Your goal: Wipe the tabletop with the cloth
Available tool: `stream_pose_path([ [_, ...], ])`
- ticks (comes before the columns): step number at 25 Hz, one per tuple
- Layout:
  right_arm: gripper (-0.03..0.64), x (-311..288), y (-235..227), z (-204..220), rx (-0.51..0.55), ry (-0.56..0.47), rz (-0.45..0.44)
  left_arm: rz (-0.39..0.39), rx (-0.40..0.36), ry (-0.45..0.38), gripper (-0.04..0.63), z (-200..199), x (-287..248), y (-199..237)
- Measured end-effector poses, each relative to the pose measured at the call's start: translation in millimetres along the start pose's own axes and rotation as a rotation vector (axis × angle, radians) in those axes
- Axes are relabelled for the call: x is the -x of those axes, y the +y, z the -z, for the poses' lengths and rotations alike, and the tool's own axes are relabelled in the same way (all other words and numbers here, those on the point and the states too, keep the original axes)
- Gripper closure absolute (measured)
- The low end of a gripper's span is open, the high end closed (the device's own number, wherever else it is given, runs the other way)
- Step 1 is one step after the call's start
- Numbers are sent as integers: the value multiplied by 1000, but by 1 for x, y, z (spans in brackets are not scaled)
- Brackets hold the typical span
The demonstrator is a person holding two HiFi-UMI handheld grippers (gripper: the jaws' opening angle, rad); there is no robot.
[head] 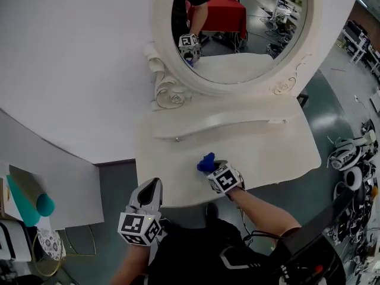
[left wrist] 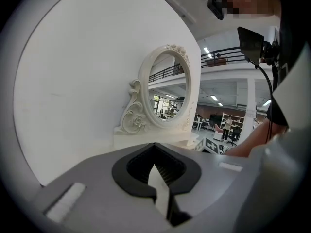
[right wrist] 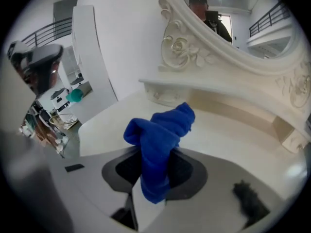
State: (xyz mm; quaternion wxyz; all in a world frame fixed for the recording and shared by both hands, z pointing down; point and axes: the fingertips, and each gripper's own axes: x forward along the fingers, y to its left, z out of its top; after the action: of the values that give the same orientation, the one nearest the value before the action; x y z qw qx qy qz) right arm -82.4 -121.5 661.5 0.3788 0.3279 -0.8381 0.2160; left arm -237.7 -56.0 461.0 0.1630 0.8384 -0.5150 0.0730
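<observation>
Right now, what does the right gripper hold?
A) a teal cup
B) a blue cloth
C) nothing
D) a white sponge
B: in the right gripper view the right gripper is shut on the blue cloth, which bunches up with the white tabletop beyond it.

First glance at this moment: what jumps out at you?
The blue cloth, bunched in the closed jaws of the right gripper over the cream tabletop, draws the eye first. Behind it stands an ornate oval mirror; the left gripper hangs shut and empty off the table's near edge.
</observation>
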Motion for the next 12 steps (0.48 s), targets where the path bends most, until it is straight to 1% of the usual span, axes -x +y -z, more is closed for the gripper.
stream_pose_path([
  [3,488,-25,-46,-39,21,-21,59,-49,16,12,589,6,7,5],
  [6,488,-43,-79,-56,19,-1,109,-76,29,19,588,11,11,5],
  [8,488,-52,-87,-57,21,7,114,-88,34,22,589,13,13,5],
  [12,488,-48,-76,-44,23,-10,109,-90,35,23,588,13,15,7],
])
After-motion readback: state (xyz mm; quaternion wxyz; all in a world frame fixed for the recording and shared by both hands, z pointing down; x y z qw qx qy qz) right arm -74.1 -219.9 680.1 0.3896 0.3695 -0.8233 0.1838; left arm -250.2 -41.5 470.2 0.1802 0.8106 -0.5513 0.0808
